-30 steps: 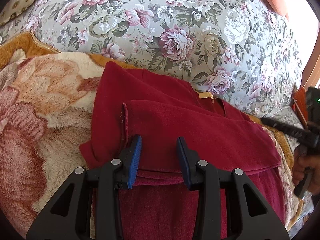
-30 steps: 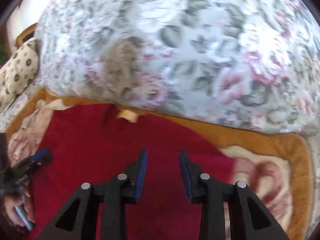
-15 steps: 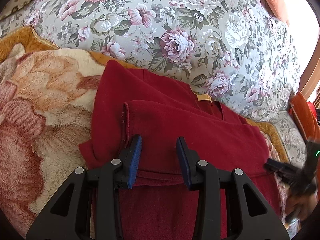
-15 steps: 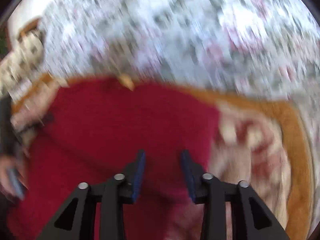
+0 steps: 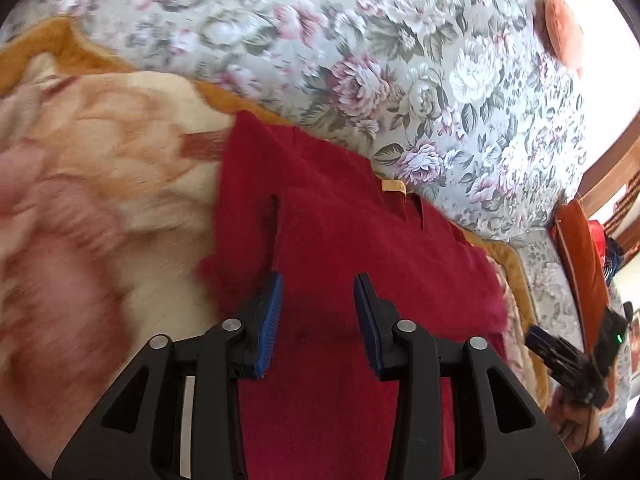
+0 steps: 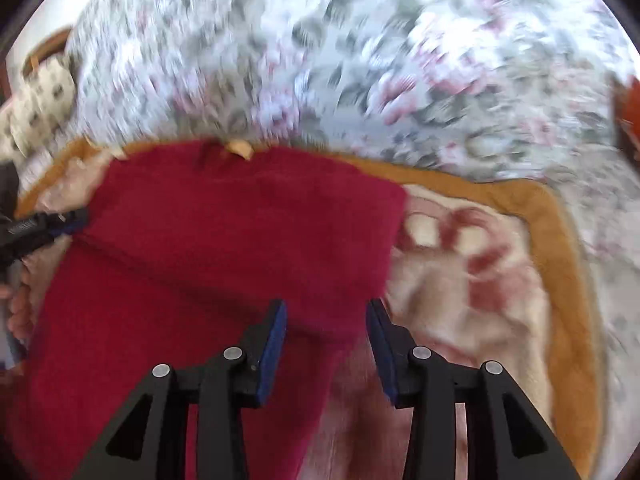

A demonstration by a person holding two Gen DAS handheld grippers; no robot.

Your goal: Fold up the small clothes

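Gaping hand-held grippers [image 5: 318, 300] [image 6: 326, 326] over red garment [image 5: 360, 264]

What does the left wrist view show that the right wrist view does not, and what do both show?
Only the left wrist view shows the folded-over flap edge of the dark red knitted garment, the orange cushion at the far right, and the right tool from the side.

Only the right wrist view, which is blurred, shows the cream spotted pillow and the garment's right edge lying on the fluffy beige blanket with orange border.

Both show the garment, its tan neck label, the blanket, and the grey floral cover. Each tool is open.
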